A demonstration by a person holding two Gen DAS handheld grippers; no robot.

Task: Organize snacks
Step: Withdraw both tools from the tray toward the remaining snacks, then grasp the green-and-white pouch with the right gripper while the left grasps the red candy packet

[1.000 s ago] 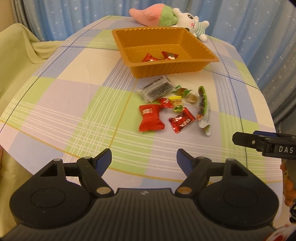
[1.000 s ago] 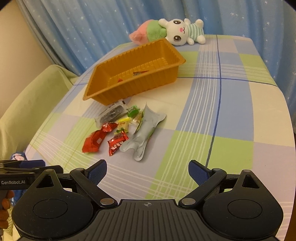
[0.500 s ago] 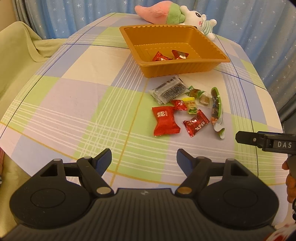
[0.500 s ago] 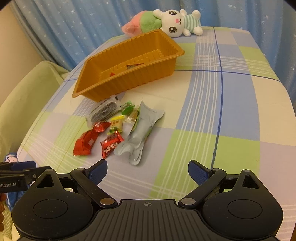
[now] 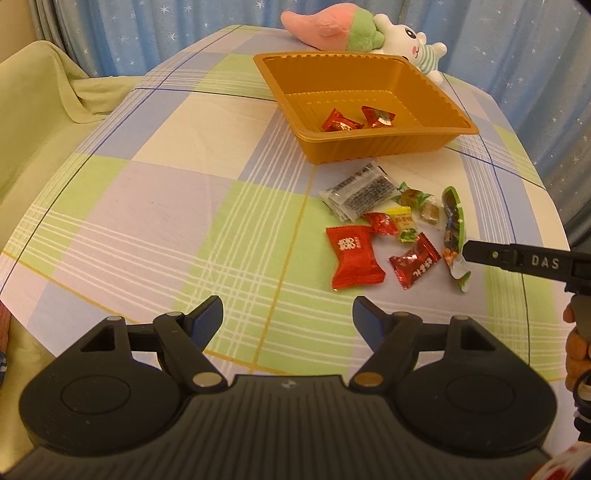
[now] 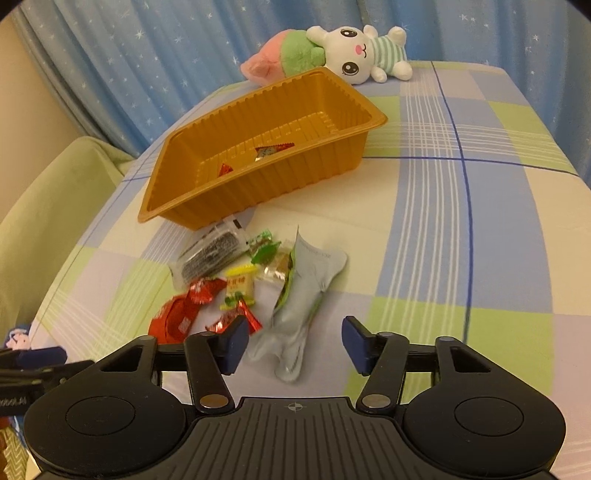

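Observation:
An orange tray (image 5: 376, 147) (image 6: 258, 192) holds two red candies (image 5: 341, 122). In front of it lies a heap of snacks: a clear dark-printed packet (image 5: 360, 190), a big red packet (image 5: 352, 256), a small red candy (image 5: 415, 262), a yellow candy (image 6: 240, 286) and a long grey-green pouch (image 6: 306, 302) (image 5: 454, 229). My left gripper (image 5: 288, 319) is open, empty, short of the heap. My right gripper (image 6: 291, 341) is open, low over the table, its fingers on either side of the pouch's near end.
A plush rabbit (image 6: 364, 53) and a pink-green plush (image 5: 332, 27) lie behind the tray. A green-covered seat (image 5: 33, 96) stands left of the table. Blue curtains hang behind. The checked cloth drops off at the near edge.
Both grippers have moved forward toward the snack heap. The right gripper has come down around the pouch's near end and narrowed a little. The snacks have not moved.

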